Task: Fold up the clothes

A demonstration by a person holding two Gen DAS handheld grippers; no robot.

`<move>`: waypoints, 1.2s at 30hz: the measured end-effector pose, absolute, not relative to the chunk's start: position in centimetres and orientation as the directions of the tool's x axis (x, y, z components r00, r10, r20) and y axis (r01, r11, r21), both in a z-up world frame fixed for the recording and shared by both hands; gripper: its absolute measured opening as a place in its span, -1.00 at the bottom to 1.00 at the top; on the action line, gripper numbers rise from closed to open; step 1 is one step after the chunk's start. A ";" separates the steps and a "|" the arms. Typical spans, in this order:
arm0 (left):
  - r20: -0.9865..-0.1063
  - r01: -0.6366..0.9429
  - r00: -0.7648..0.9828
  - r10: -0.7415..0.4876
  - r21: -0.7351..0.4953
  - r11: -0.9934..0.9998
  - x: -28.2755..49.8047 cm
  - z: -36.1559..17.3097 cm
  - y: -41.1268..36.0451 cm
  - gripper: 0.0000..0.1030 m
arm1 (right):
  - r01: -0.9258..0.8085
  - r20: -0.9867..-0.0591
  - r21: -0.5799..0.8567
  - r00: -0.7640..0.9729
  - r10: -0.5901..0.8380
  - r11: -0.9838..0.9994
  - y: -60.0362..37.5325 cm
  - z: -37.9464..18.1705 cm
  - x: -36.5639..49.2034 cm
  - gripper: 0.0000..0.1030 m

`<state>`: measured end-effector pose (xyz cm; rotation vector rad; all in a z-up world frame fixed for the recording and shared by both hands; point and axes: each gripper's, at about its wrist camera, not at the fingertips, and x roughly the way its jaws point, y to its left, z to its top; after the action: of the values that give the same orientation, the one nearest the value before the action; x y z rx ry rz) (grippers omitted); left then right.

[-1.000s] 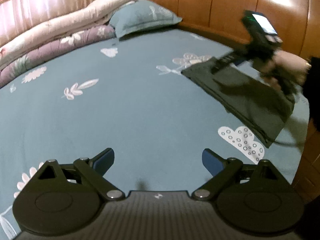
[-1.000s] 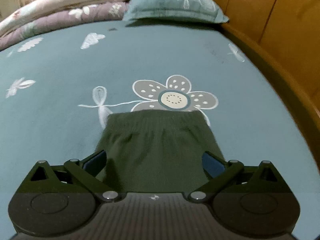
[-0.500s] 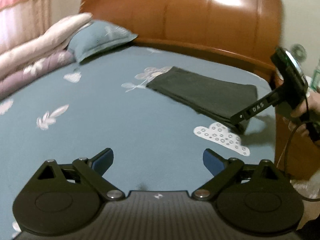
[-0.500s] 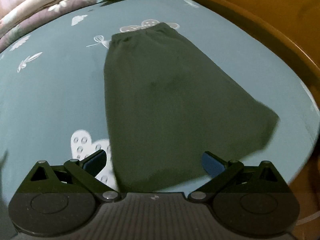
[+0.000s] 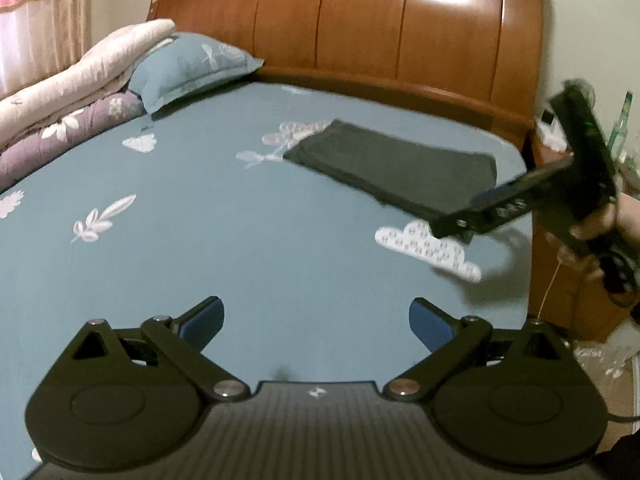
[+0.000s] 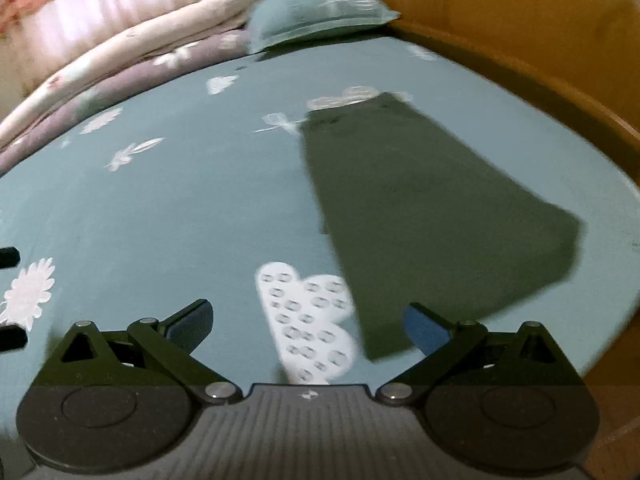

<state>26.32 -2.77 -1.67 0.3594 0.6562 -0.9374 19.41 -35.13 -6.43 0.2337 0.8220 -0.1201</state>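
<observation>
Both claws spread and empty — the folded dark green knit garment lies flat near the bed's headboard-side edge.

Nearest, the left claw (image 5: 316, 322) hangs with its blue-padded fingers wide apart over bare teal flower-printed bedsheet (image 5: 200, 240), gripping nothing; the right claw (image 6: 308, 326) is likewise spread, above a white cloud print at the garment's near corner, apart from the cloth. Just beyond, the dark green garment (image 6: 432, 216) rests as a long flat rectangle running away toward the wooden headboard (image 5: 400, 32), its ribbed band at the far end. It looks light, soft and limp — it should sag and slide rather than hold shape, so the near short edge or its corners seem the best place to pinch. Farthest, a teal pillow (image 5: 192, 68) and rolled quilts (image 5: 68, 96) line the bed's far left corner.
</observation>
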 end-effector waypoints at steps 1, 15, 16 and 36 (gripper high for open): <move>-0.666 0.832 0.418 -0.617 0.009 0.554 26.2 -2.0 -2.6 0.92 | 0.185 -0.744 0.169 0.668 0.002 0.968 -35.2 -7.2 20.0 1.00; -0.680 0.781 0.414 -0.605 -0.076 0.620 24.6 -4.0 -1.6 0.92 | 0.163 -0.807 0.196 0.587 0.065 0.967 -35.4 -8.5 21.1 1.00; -0.678 0.782 0.414 -0.608 -0.077 0.618 24.4 -3.9 -1.6 0.92 | 0.168 -0.817 0.192 0.574 0.062 0.967 -35.4 -8.4 20.9 1.00; -0.725 0.757 0.431 -0.537 -0.033 0.653 24.9 -1.6 -9.3 0.92 | 0.300 -0.851 0.098 0.519 -0.076 0.949 -36.7 -3.8 16.1 1.00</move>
<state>24.89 -9.32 -1.62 0.3195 0.7747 -0.8238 16.09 -36.75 -3.78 0.2450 1.0025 -0.2285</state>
